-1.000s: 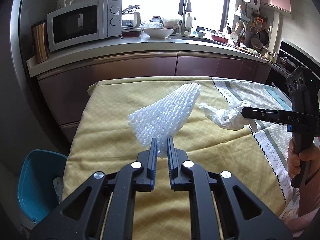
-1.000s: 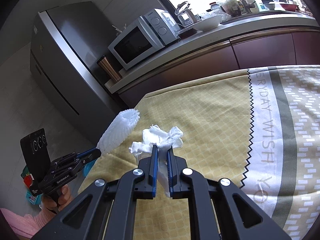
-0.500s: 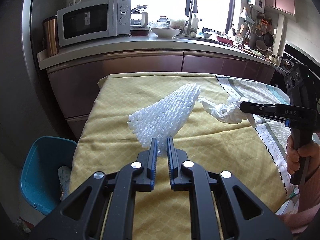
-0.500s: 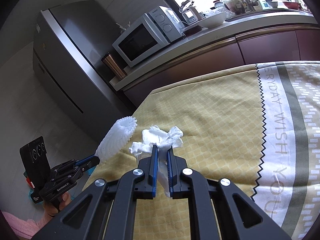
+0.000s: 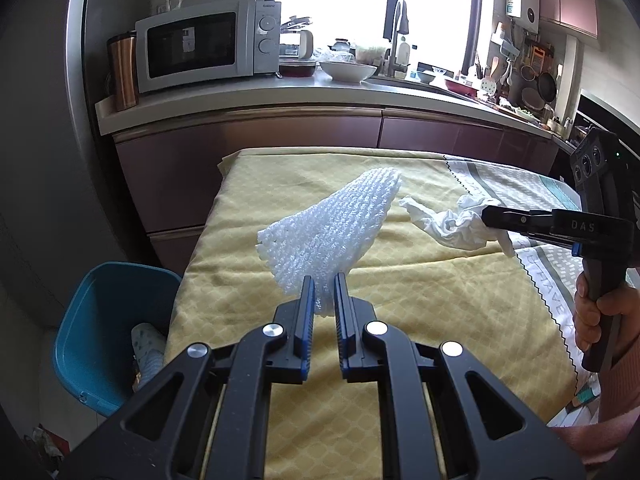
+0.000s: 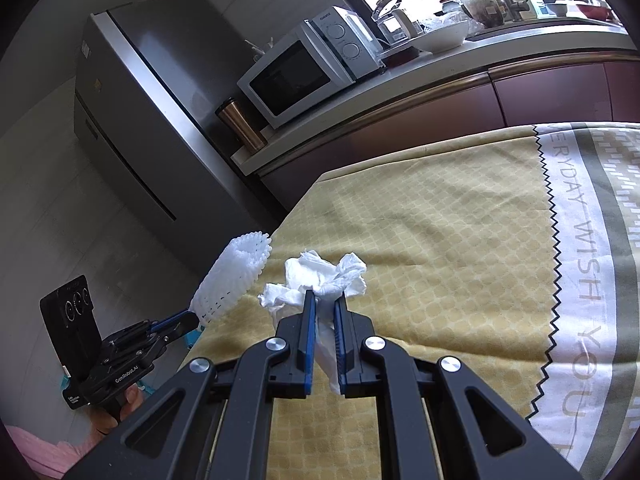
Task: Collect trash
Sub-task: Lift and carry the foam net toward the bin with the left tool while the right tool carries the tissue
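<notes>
White foam net (image 5: pixel 332 236) pinched by thin edge in my left gripper (image 5: pixel 323 300), above tablecloth (image 5: pixel 420 292); could slip out short of blue bin (image 5: pixel 100 336).
Right view: my right gripper (image 6: pixel 323 312) clamped on crumpled tissue (image 6: pixel 320 276); loose tail may snag.

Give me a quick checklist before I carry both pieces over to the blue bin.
1. Left claw shut on the foam net: ok.
2. Right claw shut on the crumpled tissue: ok.
3. Both pieces lifted off the tablecloth: ok.
4. Blue bin open at the table's left end: ok.
5. Room left inside the bin: cannot tell, something already lies in it.
6. Foam net and tissue apart from each other: ok.
</notes>
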`<state>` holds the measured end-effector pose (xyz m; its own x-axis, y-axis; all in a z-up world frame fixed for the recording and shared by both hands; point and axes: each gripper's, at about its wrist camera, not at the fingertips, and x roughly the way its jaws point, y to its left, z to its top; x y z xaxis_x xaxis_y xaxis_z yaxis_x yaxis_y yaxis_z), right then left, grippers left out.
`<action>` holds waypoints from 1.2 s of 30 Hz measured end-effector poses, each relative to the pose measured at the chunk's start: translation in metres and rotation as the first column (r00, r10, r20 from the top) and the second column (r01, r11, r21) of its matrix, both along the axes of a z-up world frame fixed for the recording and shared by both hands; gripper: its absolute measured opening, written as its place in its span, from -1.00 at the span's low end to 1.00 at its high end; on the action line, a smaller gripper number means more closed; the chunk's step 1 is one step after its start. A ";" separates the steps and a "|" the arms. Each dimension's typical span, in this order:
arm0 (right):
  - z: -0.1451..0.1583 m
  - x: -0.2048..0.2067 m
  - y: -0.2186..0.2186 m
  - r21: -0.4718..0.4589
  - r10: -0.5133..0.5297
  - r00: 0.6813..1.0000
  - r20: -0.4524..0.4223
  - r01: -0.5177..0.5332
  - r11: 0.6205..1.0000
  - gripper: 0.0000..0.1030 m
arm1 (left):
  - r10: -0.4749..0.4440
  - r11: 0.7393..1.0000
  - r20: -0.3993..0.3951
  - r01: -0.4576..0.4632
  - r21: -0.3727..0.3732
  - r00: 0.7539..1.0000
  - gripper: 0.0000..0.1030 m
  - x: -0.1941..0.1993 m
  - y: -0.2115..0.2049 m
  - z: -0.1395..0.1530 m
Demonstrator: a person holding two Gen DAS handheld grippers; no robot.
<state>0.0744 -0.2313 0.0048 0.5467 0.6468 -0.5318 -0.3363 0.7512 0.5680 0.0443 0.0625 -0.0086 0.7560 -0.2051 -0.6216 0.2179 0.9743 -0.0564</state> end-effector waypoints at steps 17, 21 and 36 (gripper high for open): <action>-0.001 -0.001 0.025 0.010 0.053 0.999 0.000 -0.053 0.999 -0.85 | 0.052 0.999 0.014 -0.052 -0.006 0.999 -0.80 -0.015 0.021 0.003; -0.001 -0.001 0.030 0.010 0.065 0.998 0.001 -0.065 0.998 -0.85 | 0.061 0.998 0.016 -0.061 -0.006 0.998 -0.80 -0.018 0.025 0.004; -0.001 -0.002 0.050 0.013 0.099 0.995 0.000 -0.099 0.995 -0.85 | 0.103 0.995 0.017 -0.102 -0.005 0.995 -0.80 -0.023 0.040 0.003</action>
